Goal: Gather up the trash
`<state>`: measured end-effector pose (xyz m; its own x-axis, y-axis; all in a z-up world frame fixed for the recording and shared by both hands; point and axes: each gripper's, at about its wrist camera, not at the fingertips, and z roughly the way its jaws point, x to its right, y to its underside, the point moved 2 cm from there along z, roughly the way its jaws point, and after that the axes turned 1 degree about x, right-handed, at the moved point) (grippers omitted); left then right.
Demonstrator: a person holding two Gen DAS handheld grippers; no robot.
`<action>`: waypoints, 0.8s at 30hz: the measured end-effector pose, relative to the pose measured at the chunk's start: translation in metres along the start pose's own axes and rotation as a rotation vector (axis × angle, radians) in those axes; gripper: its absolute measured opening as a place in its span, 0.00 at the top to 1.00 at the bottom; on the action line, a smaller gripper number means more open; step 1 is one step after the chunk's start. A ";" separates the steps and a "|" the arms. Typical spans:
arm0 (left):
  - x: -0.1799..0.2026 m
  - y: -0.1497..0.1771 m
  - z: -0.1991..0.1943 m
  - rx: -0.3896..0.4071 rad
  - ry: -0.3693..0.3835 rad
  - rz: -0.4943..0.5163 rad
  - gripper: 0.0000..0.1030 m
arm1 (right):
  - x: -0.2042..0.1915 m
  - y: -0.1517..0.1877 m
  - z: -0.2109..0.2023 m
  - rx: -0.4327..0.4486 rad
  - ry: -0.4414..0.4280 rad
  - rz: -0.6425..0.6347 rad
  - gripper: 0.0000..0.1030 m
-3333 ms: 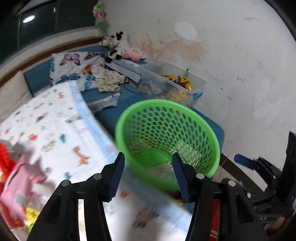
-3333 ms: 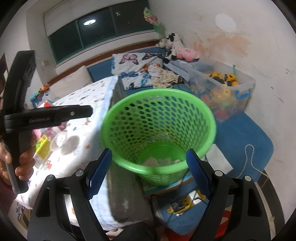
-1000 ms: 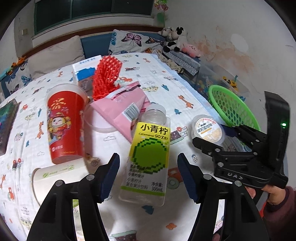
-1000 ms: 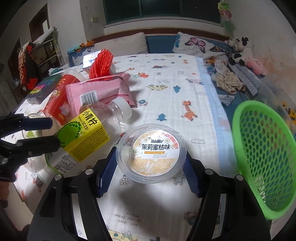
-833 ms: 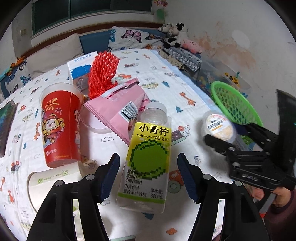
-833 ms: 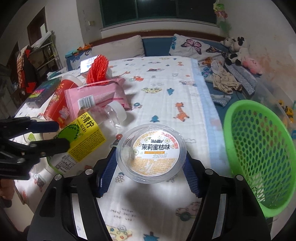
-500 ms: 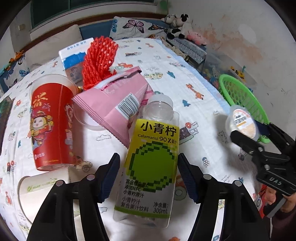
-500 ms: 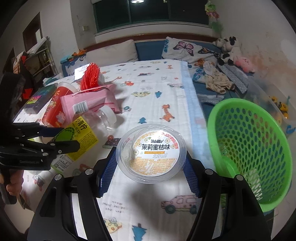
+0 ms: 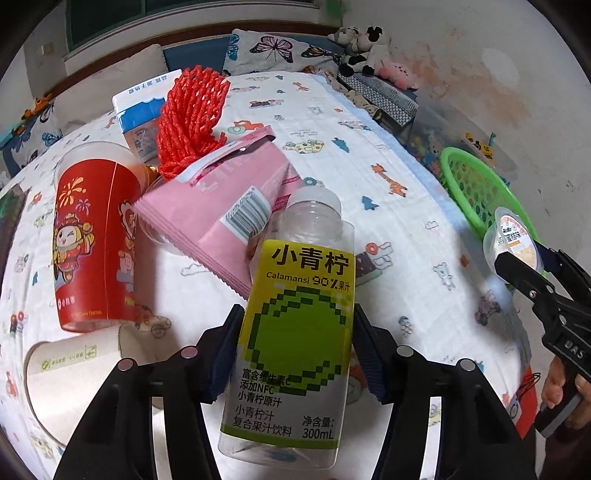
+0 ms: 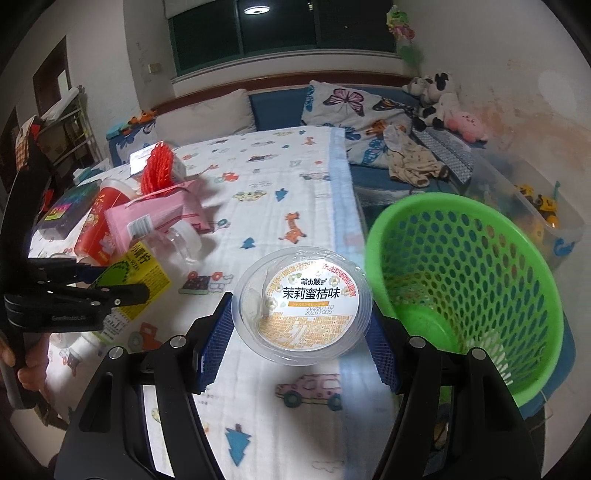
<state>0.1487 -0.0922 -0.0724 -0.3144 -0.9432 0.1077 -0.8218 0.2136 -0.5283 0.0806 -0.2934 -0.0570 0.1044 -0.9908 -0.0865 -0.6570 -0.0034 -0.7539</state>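
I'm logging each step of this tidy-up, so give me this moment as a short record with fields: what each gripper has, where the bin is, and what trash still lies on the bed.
left gripper: jaws just closing on the juice bottle, pads at its label
right gripper: shut on the jelly cup
bin: green basket, beside the bed, right of the jelly cup
still on the bed: red cup, pink packet, red foam net, milk carton, paper roll

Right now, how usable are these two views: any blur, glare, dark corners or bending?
Left wrist view: bottle label sharp, black fisheye corners, bed edges bowed. Right wrist view: cup lid readable, basket sharp, ceiling lamp glares in the window, far wall soft.
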 end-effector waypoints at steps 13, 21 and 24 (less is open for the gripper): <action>0.020 0.004 -0.033 0.080 0.059 0.017 0.49 | 0.039 0.005 -0.009 0.012 0.053 0.078 0.35; 0.033 0.003 -0.054 0.135 0.119 0.049 0.49 | 0.062 0.009 -0.010 0.011 0.097 0.112 0.35; 0.042 -0.001 -0.060 0.151 0.139 0.073 0.49 | 0.074 0.010 -0.009 0.004 0.118 0.135 0.35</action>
<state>0.1077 -0.1164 -0.0173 -0.4414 -0.8801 0.1748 -0.7173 0.2291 -0.6580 0.0753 -0.3676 -0.0655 -0.0728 -0.9912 -0.1106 -0.6564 0.1312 -0.7429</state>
